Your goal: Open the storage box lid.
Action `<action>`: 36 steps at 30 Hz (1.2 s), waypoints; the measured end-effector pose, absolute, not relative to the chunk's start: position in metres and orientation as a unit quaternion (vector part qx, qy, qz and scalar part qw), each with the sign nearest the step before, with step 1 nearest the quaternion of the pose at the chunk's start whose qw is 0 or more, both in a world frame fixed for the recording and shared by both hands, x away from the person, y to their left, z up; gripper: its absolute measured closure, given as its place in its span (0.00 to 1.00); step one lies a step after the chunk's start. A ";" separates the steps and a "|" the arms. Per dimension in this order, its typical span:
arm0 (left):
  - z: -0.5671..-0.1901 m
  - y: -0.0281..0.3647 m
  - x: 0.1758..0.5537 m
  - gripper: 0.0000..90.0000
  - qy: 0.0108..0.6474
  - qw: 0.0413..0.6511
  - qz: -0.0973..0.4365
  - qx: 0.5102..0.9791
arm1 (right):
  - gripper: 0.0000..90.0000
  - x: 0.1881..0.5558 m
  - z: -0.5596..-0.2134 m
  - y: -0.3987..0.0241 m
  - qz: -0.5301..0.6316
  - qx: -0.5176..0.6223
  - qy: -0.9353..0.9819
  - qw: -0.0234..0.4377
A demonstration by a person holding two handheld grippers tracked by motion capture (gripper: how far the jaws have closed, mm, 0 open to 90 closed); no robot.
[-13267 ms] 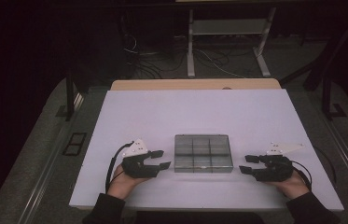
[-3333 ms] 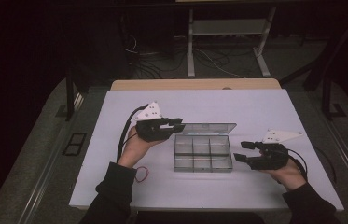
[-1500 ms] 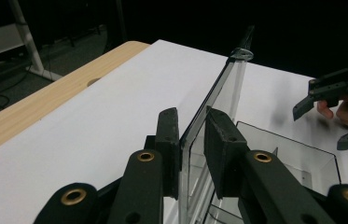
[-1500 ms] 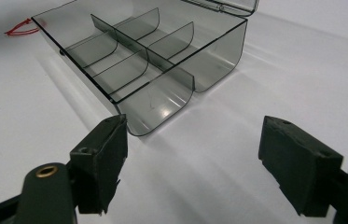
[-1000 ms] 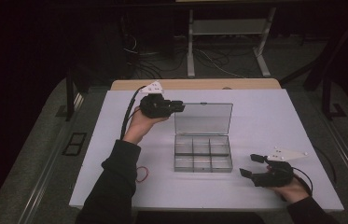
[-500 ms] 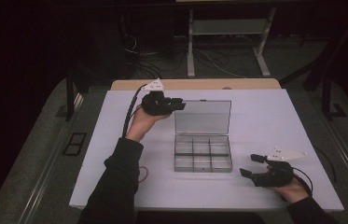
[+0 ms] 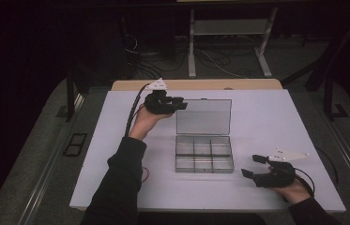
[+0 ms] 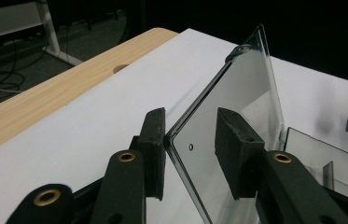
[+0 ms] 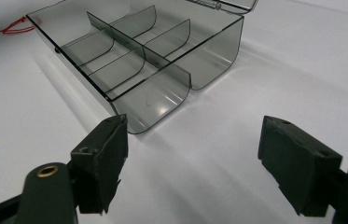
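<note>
A clear smoke-grey compartment box (image 7: pixel 204 154) sits mid-table with its lid (image 7: pixel 204 117) standing upright at the far side. My left gripper (image 7: pixel 182 104) is at the lid's upper left corner. In the left gripper view the lid (image 8: pixel 241 93) stands between the jaws of my left gripper (image 8: pixel 190 149); one pad rests at its edge and the other stands off it. These jaws have just been opening. My right gripper (image 7: pixel 252 166) rests open near the front right, nothing between its jaws. In the right gripper view, this gripper (image 9: pixel 192 158) faces the box (image 9: pixel 129 56), whose compartments look empty.
The white table top (image 7: pixel 276 122) has a wooden strip (image 7: pixel 196 85) along its far edge. A thin red wire (image 7: pixel 145 174) lies left of the box by the left sleeve. Black cables trail from both grippers. Dark floor and a metal stand lie beyond.
The box was closed at first; my left gripper raised the lid upright and my right gripper drew back to the front right. Over the last second both hands hardly moved.
</note>
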State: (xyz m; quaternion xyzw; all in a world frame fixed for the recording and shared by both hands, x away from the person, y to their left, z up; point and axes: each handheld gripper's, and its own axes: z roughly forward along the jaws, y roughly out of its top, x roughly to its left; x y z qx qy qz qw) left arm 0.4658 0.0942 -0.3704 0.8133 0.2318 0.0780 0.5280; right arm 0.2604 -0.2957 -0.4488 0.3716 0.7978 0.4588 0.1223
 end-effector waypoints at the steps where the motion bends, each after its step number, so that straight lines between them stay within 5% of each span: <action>1: -0.371 0.093 0.466 0.69 0.235 0.531 0.078 0.810 | 0.26 0.260 -0.449 -0.296 0.459 0.371 0.798 0.122; 36: -0.396 0.081 0.482 0.50 0.268 0.512 0.092 0.811 | 0.26 0.261 -0.449 -0.296 0.460 0.371 0.798 0.119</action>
